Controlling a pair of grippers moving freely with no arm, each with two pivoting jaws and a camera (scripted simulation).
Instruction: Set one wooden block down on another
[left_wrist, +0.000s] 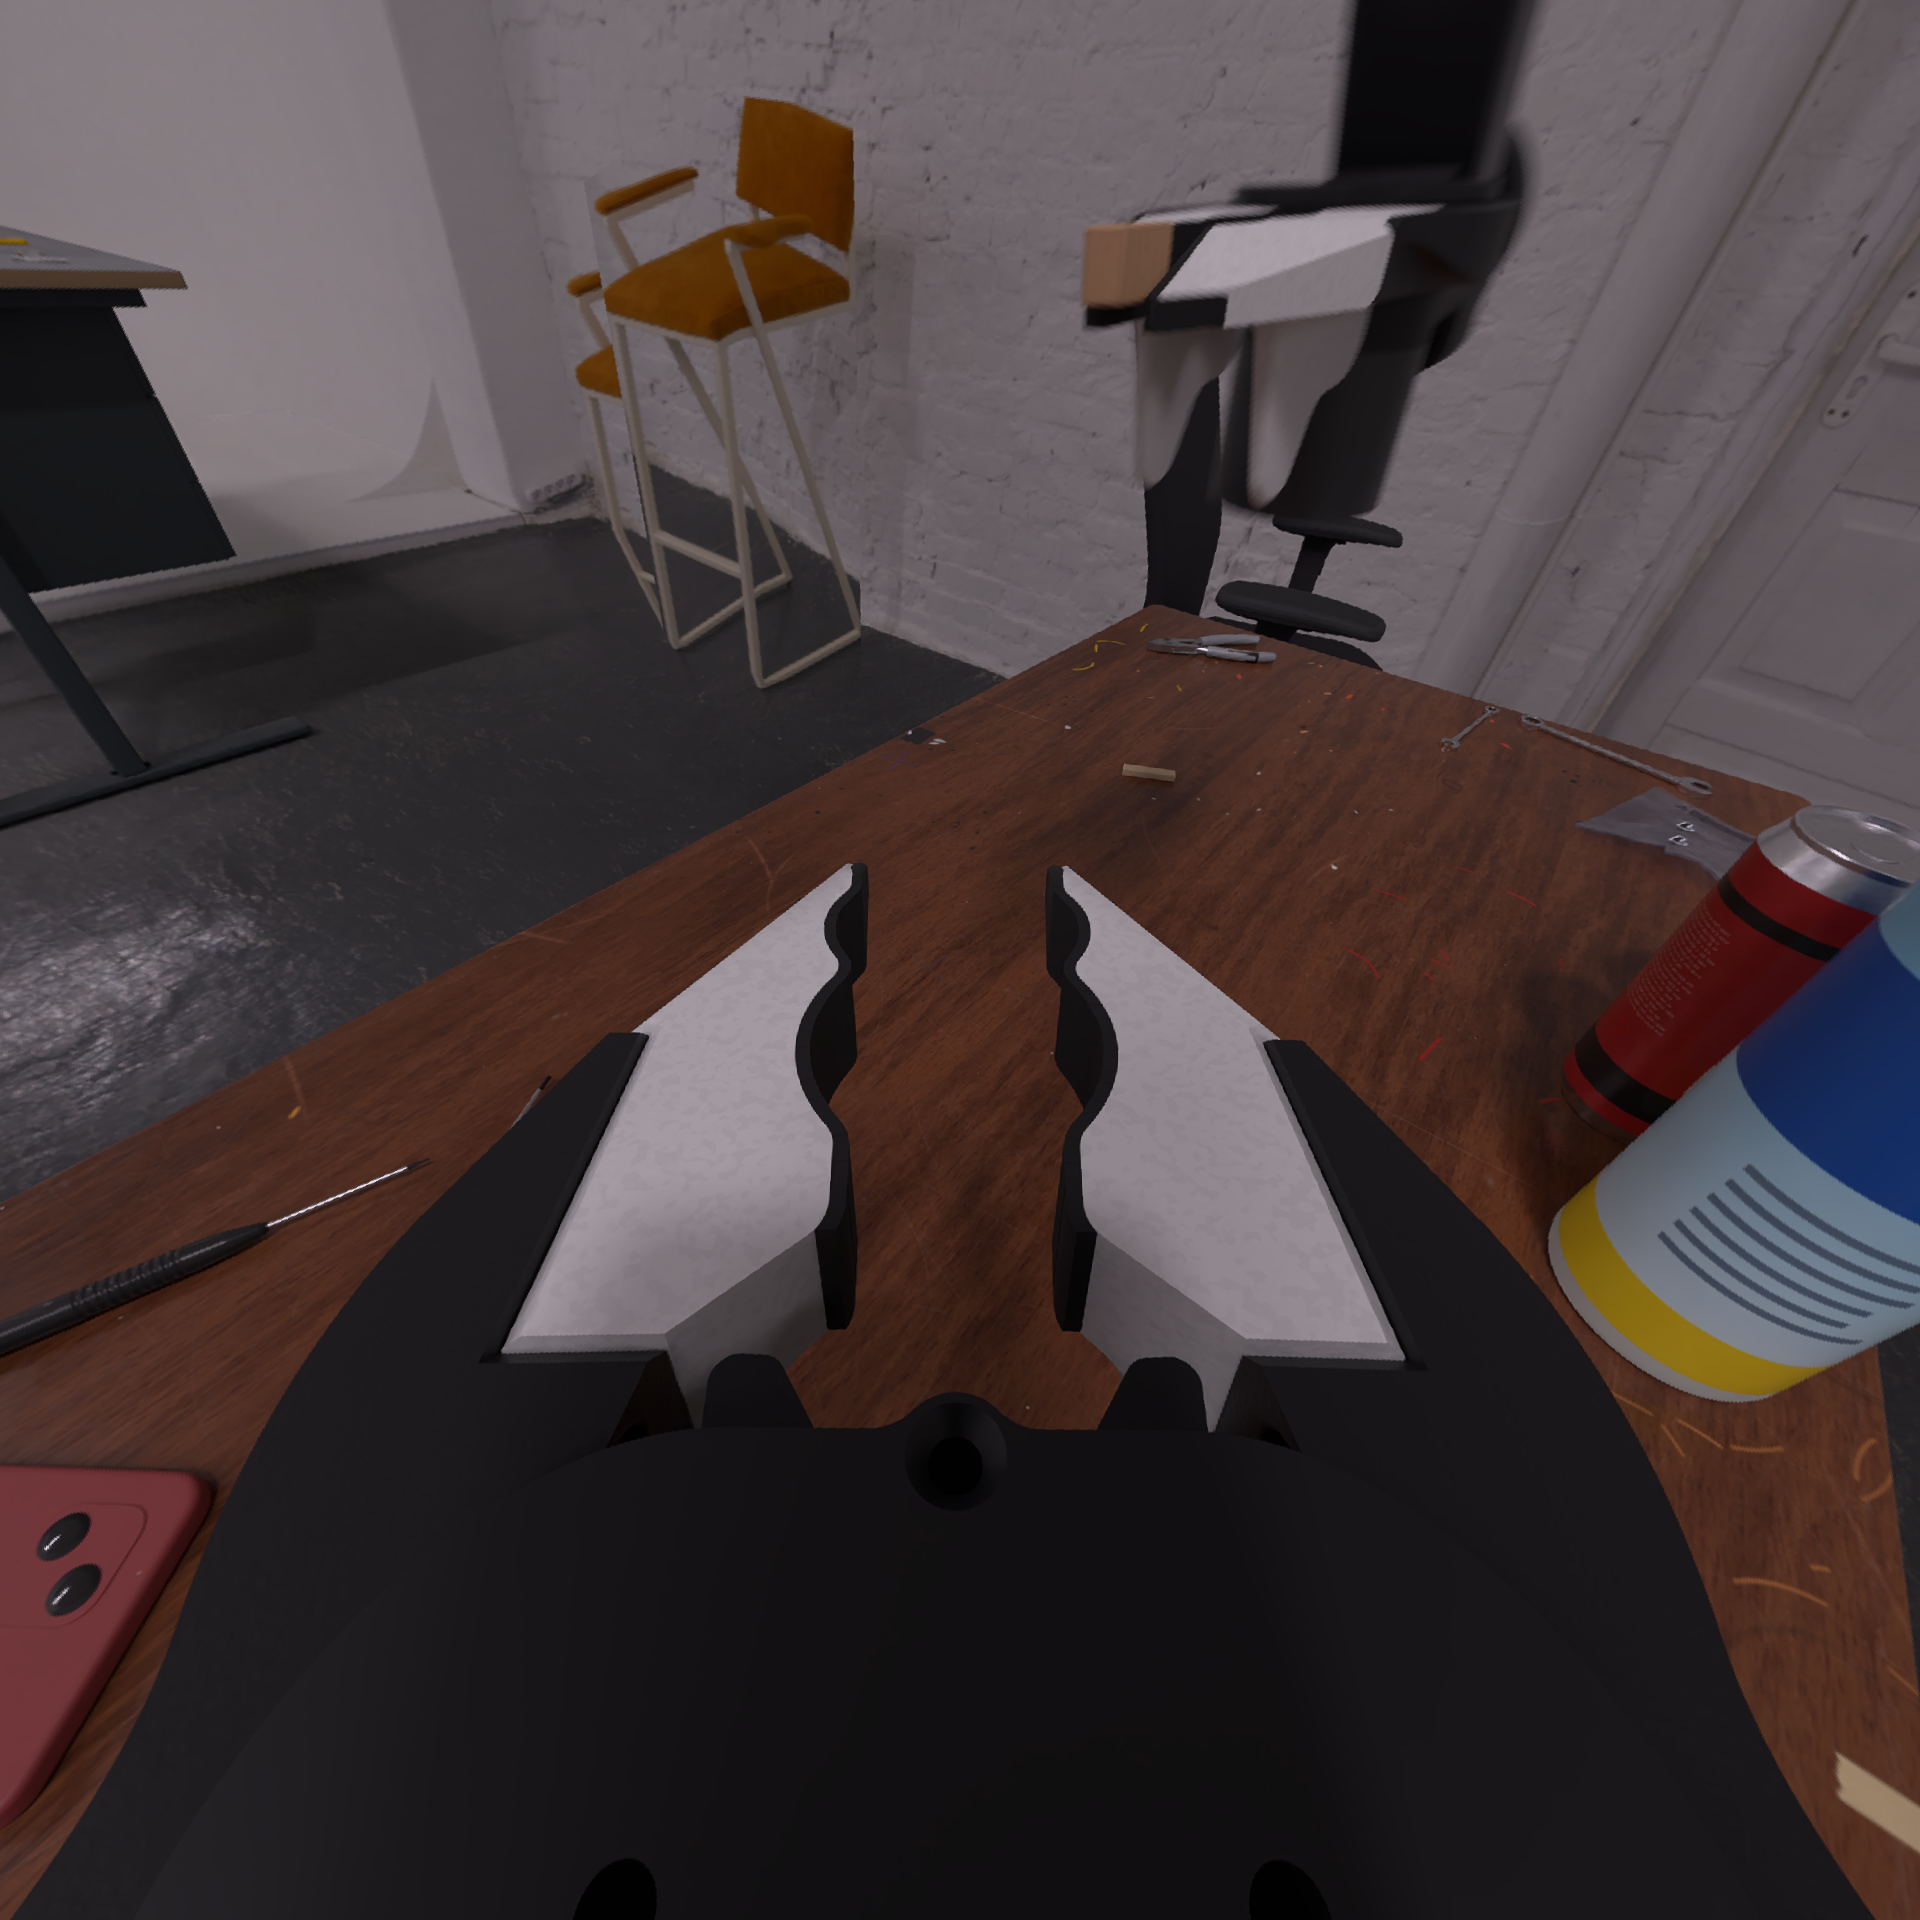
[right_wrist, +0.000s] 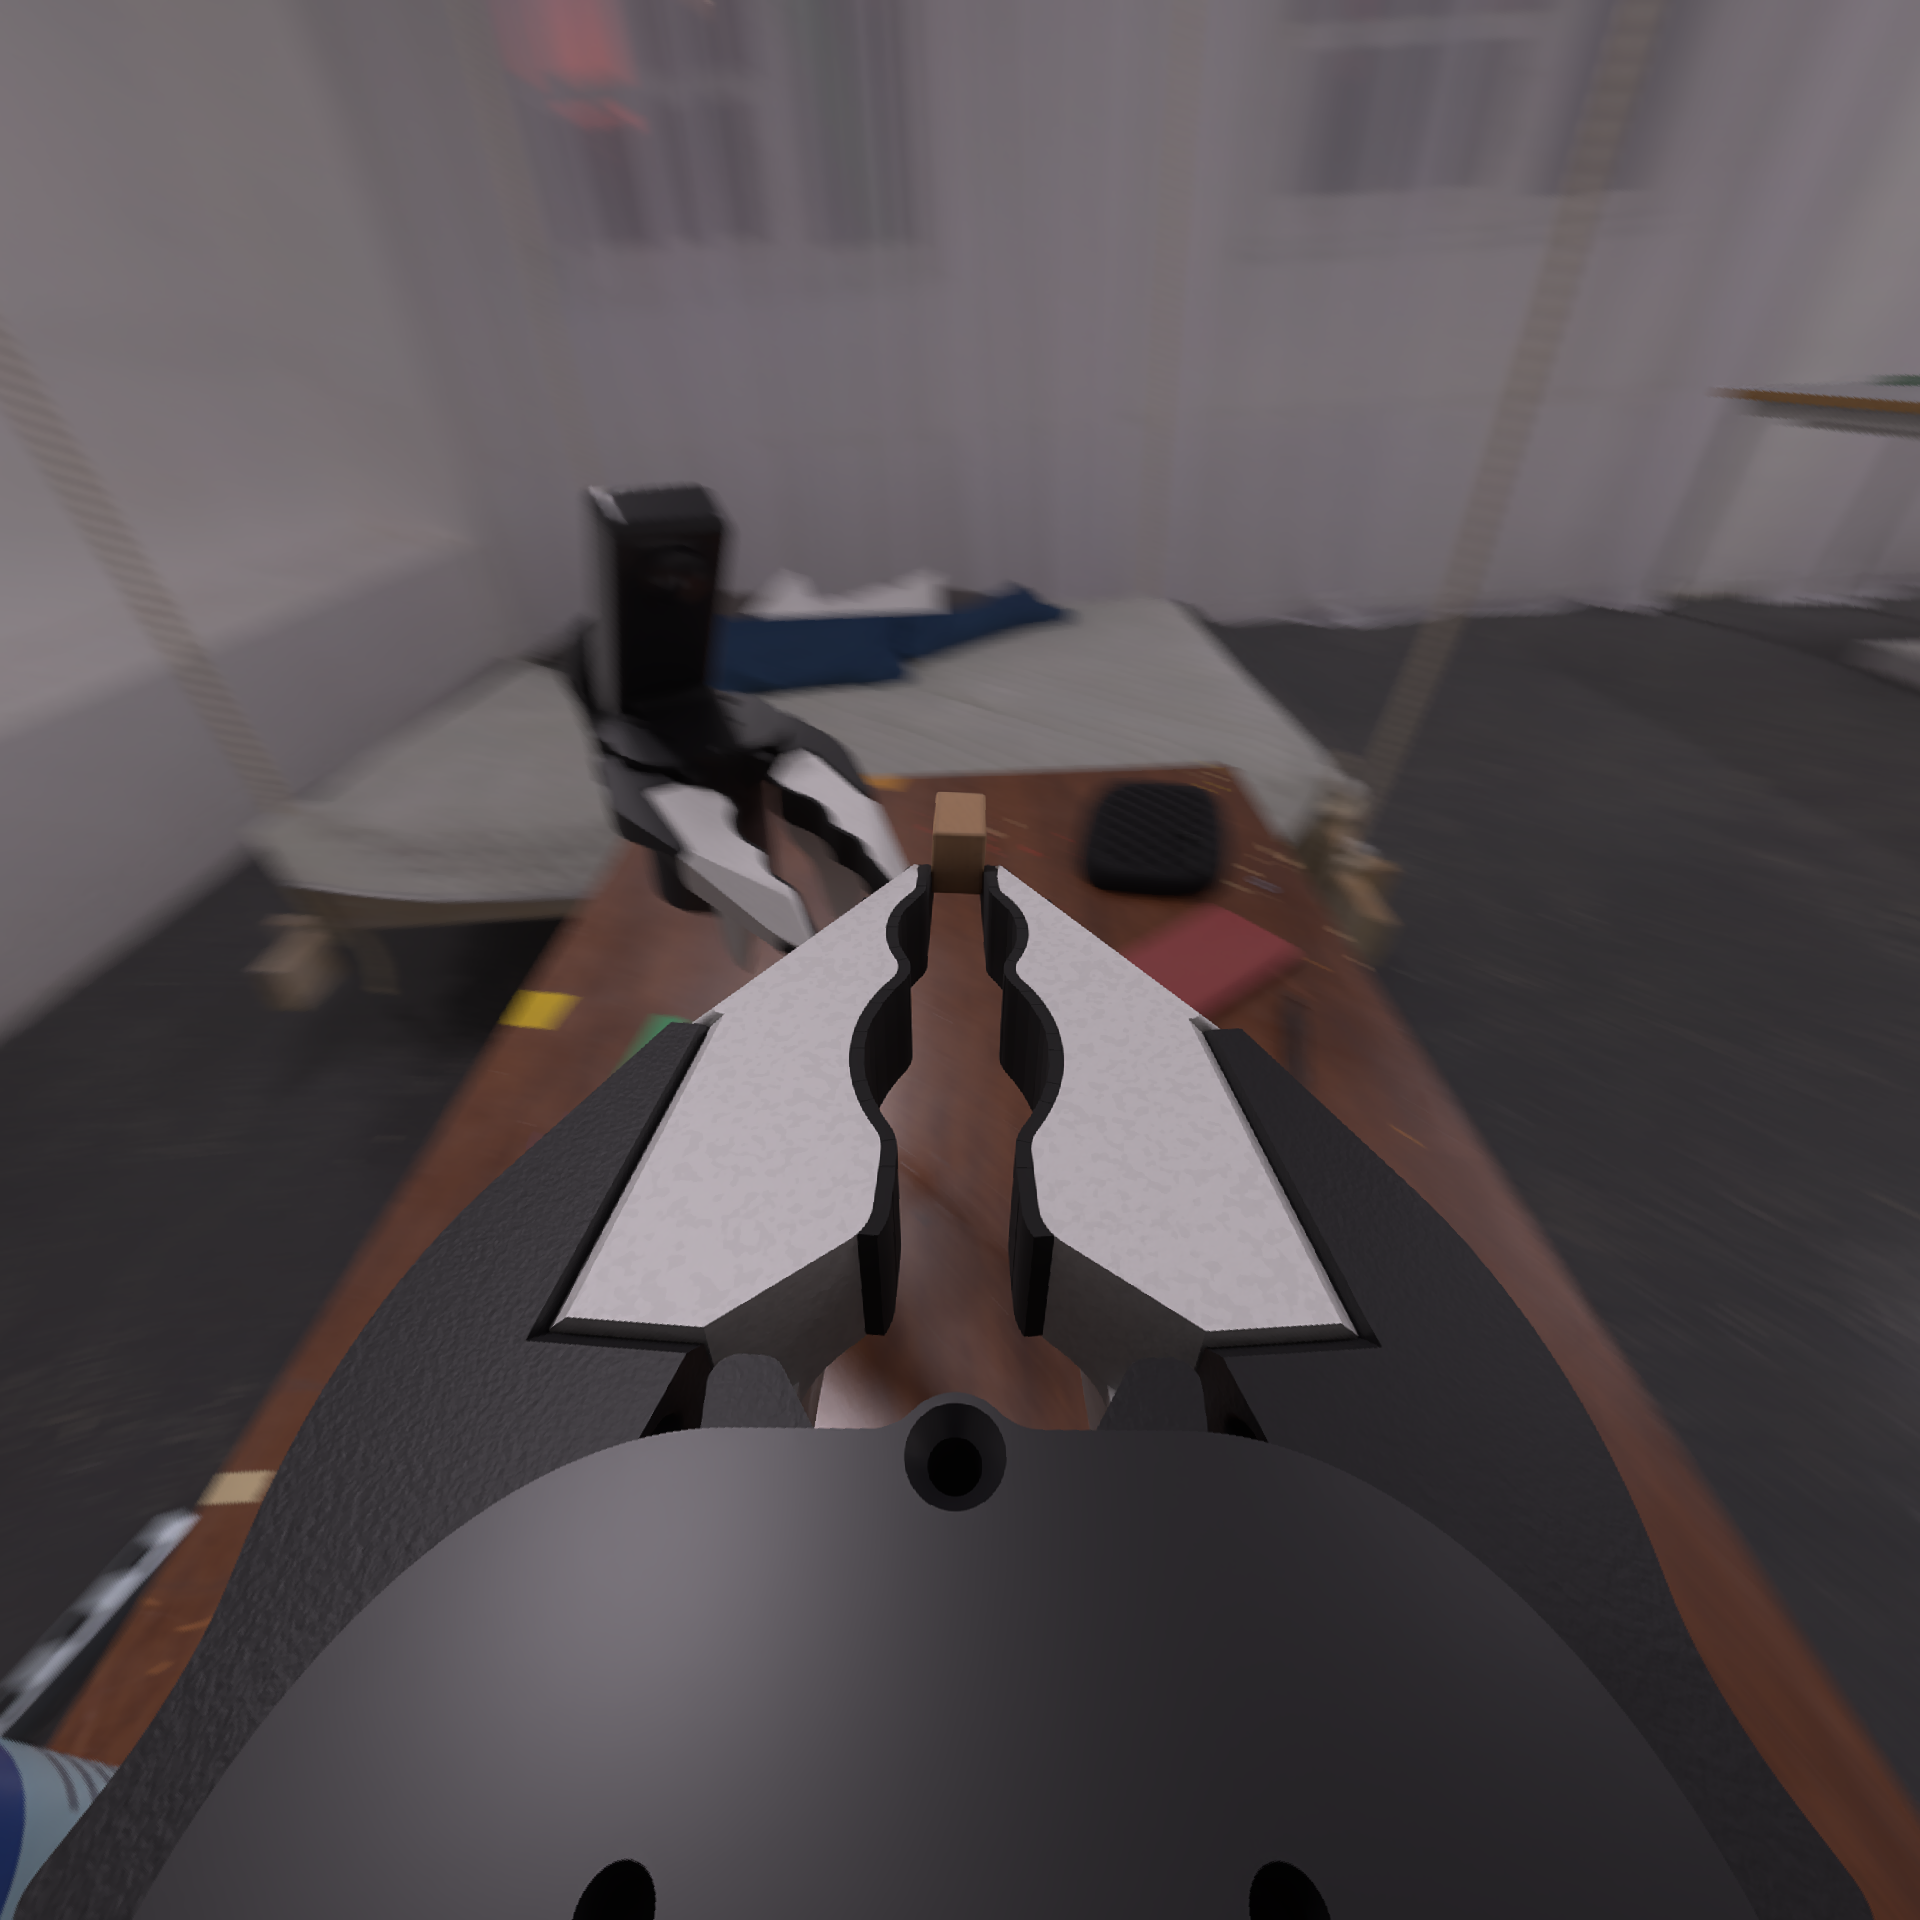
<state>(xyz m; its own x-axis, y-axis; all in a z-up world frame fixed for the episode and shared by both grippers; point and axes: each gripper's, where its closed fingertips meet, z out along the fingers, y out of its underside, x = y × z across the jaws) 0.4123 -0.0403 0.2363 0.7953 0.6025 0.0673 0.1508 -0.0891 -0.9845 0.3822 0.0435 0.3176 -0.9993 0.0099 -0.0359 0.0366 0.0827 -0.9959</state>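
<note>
Aloft, the right hand-held gripper (right_wrist: 958, 875) was clenched on a block (right_wrist: 958, 840), pinched at the very fingertips and carried well above the tabletop (right_wrist: 956, 1164). Left wrist view showed the same pair high against the brick wall: block (left_wrist: 1127, 265) jutting past the fingertips. Left hand-held gripper (left_wrist: 954, 873) hung released, jaws apart, nothing between them, low over bare tabletop (left_wrist: 1039, 790).

Handling, as judged: block small, rigid, probably light; flat smooth faces, so it could pivot or slip in so shallow a pinch. Hold looked best on two opposite flat sides, seated deeper.

A small pale wooden piece (left_wrist: 1148, 771) lay on the tabletop beyond the left fingertips; possibly the second block, too small to confirm.

Around: red can (left_wrist: 1714, 966) and a blue-and-yellow striped cup (left_wrist: 1756, 1205) touching or just beside each other at right; red phone (left_wrist: 83, 1621) and a thin black tool (left_wrist: 187, 1257) at left; pliers (left_wrist: 1210, 649) and wrenches (left_wrist: 1600, 748) at the far edge. Path to the pale piece looked open; the can and cup stood nearest the right side.
</note>
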